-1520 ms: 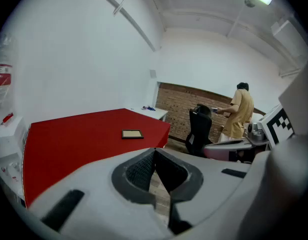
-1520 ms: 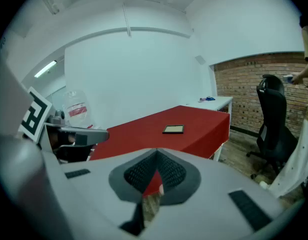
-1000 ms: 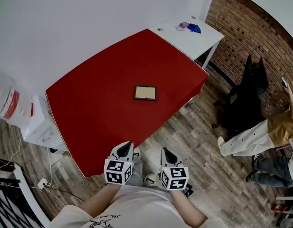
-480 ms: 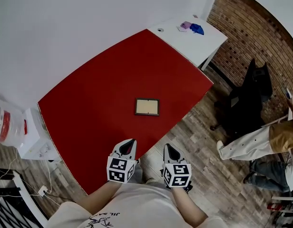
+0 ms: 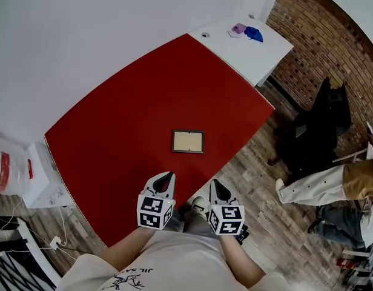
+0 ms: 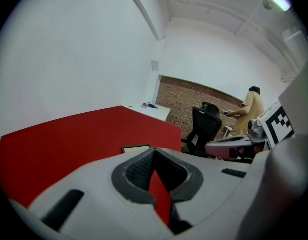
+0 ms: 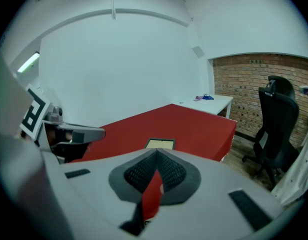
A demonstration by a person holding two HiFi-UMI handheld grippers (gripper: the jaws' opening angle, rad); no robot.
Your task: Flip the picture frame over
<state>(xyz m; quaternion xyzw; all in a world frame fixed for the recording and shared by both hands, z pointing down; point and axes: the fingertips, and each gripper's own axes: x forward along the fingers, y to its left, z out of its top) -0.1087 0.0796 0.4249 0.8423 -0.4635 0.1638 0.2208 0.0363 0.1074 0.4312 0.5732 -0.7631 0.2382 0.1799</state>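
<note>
The red table [image 5: 126, 120] fills most of the head view, its cloth bare from edge to edge apart from one item. A white table [image 5: 250, 50] butts against its far right end. Wooden floor [image 5: 259, 180] runs along the near right side, where a black office chair [image 5: 323, 123] stands well clear of the edge.

The picture frame [image 5: 188, 142] lies flat on the near half of the red table, its beige panel up. There is open cloth on all four sides, and it sits nearer the right edge.

The left gripper [image 5: 168, 176] hangs over the near table edge and the right gripper [image 5: 217, 184] just off it above the floor. Both are short of the frame, with jaws pressed together and nothing between them.
</note>
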